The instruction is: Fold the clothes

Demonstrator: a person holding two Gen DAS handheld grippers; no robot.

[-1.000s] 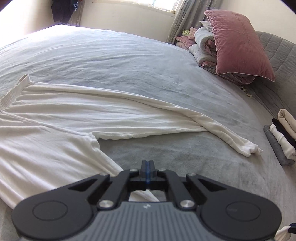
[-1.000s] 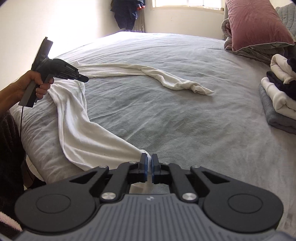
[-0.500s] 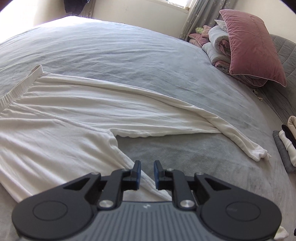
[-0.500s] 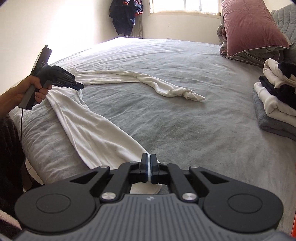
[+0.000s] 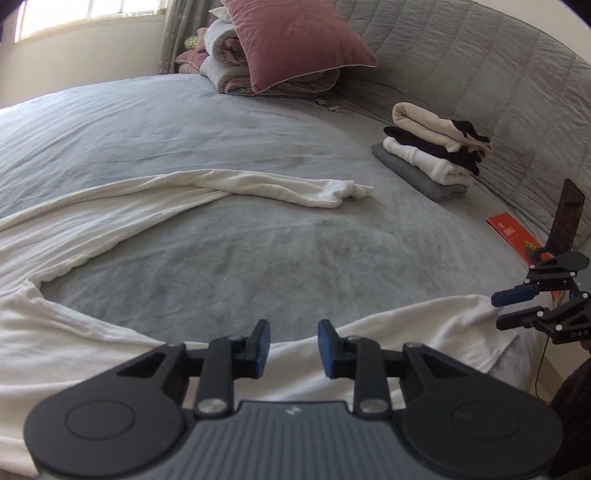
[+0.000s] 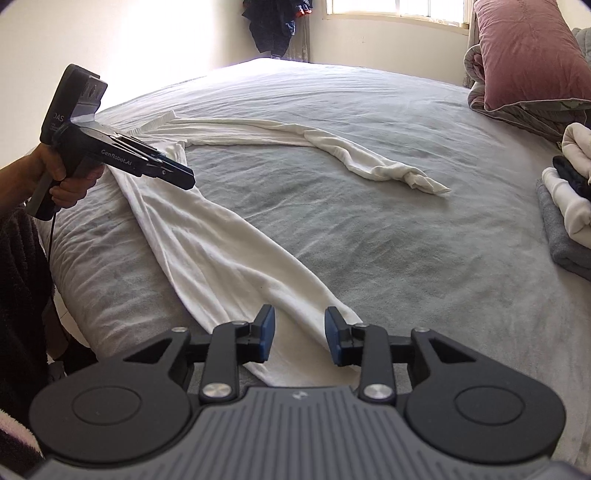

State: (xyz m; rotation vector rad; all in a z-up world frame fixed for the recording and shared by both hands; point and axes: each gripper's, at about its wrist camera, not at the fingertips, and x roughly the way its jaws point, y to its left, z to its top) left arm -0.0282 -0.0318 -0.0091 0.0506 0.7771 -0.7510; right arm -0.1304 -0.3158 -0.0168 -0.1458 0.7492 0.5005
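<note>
White long pants [image 5: 110, 221] lie spread on the grey bed [image 5: 258, 122]. One leg reaches toward the middle and ends in a crumpled cuff [image 6: 417, 177]. The other leg [image 6: 221, 258] runs along the near bed edge. My left gripper [image 5: 293, 332] hovers over that leg's upper part, its jaws opening, and its pads press on nothing. My right gripper [image 6: 299, 325] is over the same leg's end, jaws also opening, with the cloth lying loose beneath. Each gripper shows in the other's view: the right gripper [image 5: 513, 306] and the left gripper [image 6: 184, 181], the left one held by a hand [image 6: 62, 177].
A stack of folded clothes [image 5: 432, 155] sits by the quilted headboard [image 5: 498, 74]. A pink pillow [image 5: 295, 40] rests on bundled bedding at the back. A red packet [image 5: 513, 236] and a dark phone [image 5: 569, 218] lie at the bed's right edge. Dark clothes [image 6: 273, 22] hang on the far wall.
Both grippers went from shut to open and let the white cloth lie. The left gripper swung right, so its view now faces the headboard and the folded stack.
</note>
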